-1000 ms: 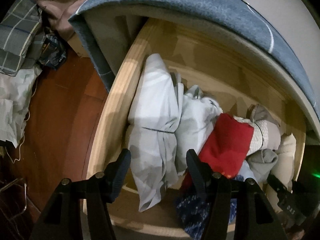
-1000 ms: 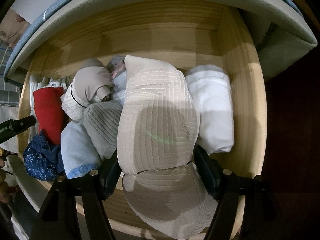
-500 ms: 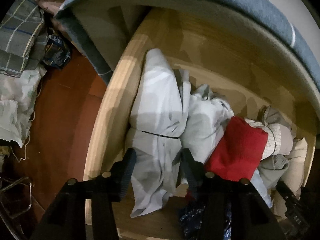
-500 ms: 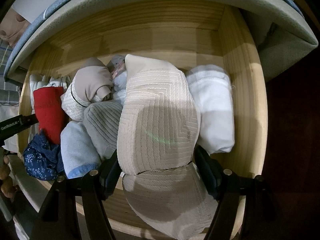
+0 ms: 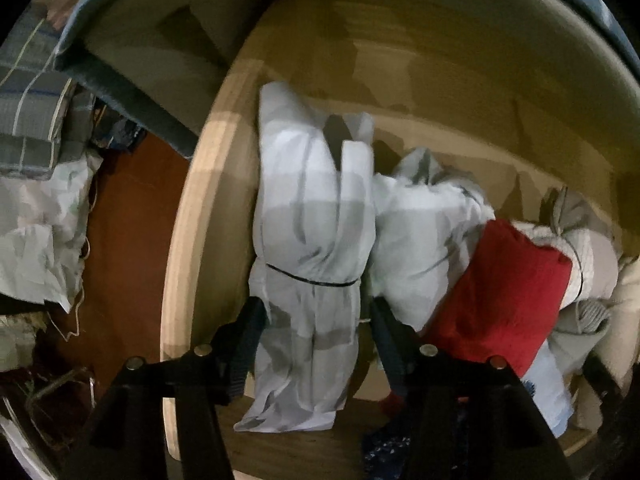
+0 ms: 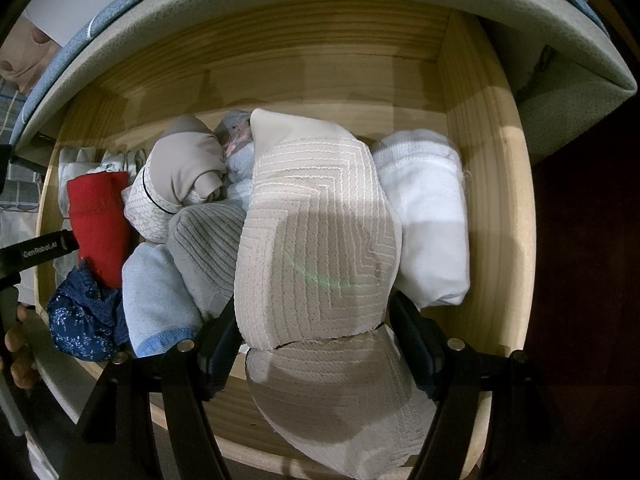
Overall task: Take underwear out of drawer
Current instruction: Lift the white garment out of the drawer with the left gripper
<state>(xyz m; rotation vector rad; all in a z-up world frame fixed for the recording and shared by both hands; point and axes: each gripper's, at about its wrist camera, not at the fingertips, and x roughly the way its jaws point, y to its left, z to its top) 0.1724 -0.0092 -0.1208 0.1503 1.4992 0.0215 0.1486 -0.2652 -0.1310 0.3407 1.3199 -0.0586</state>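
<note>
Brought lower and nearer since one second ago: left tongs (image 5: 316,320), now astride the pale grey-white cloth bundle tied with a thin black band (image 5: 308,240), before that only ahead of the fingers. Kept in the same place meanwhile: right tongs (image 6: 314,328).

Shown only in the left wrist view: reddish-brown floor (image 5: 128,240) at the left of the frame, with crumpled white cloth (image 5: 36,232) and folded grey checked fabric (image 5: 28,120) at the far left, all outside the light wooden drawer (image 5: 188,240). Shown only in the right wrist view: white folded garment (image 6: 424,220) against the right wall of the drawer, grey ribbed piece (image 6: 208,244) and light blue piece (image 6: 156,292) near the centre, knuckles of a person's hand (image 6: 18,344) at the lower left edge. Shown in both views: red folded garment (image 5: 504,296) and dark blue patterned cloth (image 6: 80,320).

Left tongs: jaws opening, rather wide, with the tied bundle between them; left pad touching its side, right pad just beside it with a thin gap, no squeeze visible.

Right tongs: about half wide and clamped on the beige folded underwear with raised zigzag texture (image 6: 320,232), pads pressed on both sides at its narrow middle. Near end of this underwear hanging over the front edge of the drawer at the bottom centre; far end lying inside, between the grey ribbed piece and the white folded garment.
</note>
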